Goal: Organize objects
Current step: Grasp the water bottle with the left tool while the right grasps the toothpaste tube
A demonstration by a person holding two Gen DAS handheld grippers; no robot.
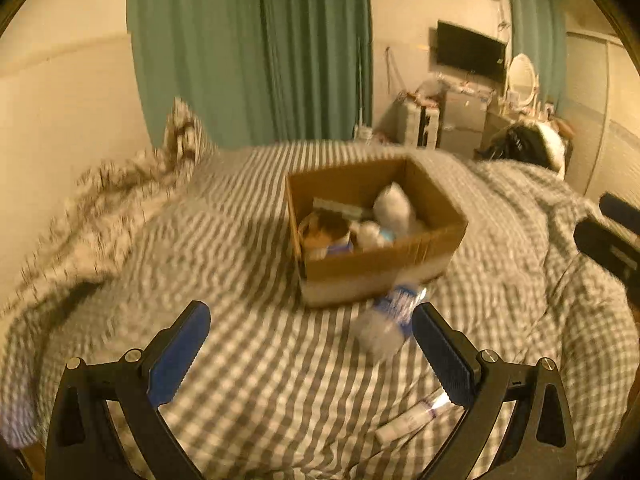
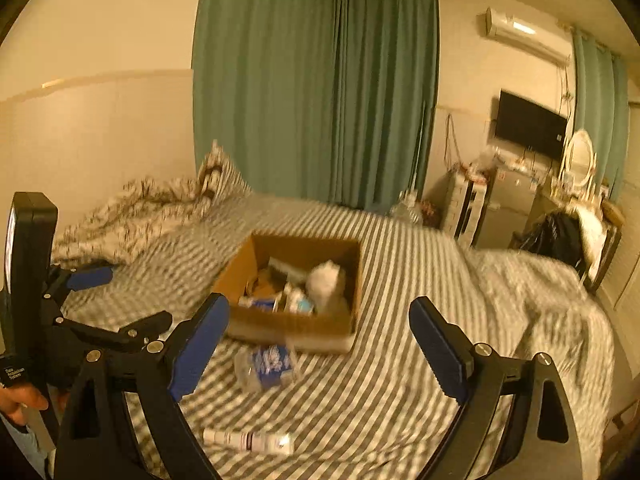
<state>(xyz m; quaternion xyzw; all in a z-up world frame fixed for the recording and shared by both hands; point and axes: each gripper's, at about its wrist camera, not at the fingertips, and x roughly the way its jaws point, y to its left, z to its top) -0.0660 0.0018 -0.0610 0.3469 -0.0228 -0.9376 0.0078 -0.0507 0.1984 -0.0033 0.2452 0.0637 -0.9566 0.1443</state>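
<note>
Both tools hover above the bed (image 1: 248, 216), aimed at the box (image 1: 400, 268), which sits at the centre of both views; that placement seems chosen so loose items can be dropped straight into it from the near side. The left gripper (image 1: 310, 354) has its blue pads wide apart and nothing between them; the right gripper (image 2: 318, 342) is likewise spread and empty, so neither is carrying anything at this moment.

The box is open-topped brown cardboard, partly filled with blurred items: something white and fluffy at its right, a round brownish thing at its left, some small packets between; I cannot tell exactly what they are.

Two things lie loose on the checked cover, and I judge these are what is left to tidy. The bottle (image 1: 390, 320) lies on its side just in front of the box, touching or nearly touching its near wall; it is clear, crumpled plastic with a blue label, smeared by motion blur; in the left view it sits just inside the right pad, lower centre of the frame. The tube (image 2: 248, 440) lies flat nearer the cameras, at the bottom of the right view, well apart from the box; it is white with a dark band and a shiny end.

The bottle's thin walls will probably buckle under a hard squeeze.
</note>
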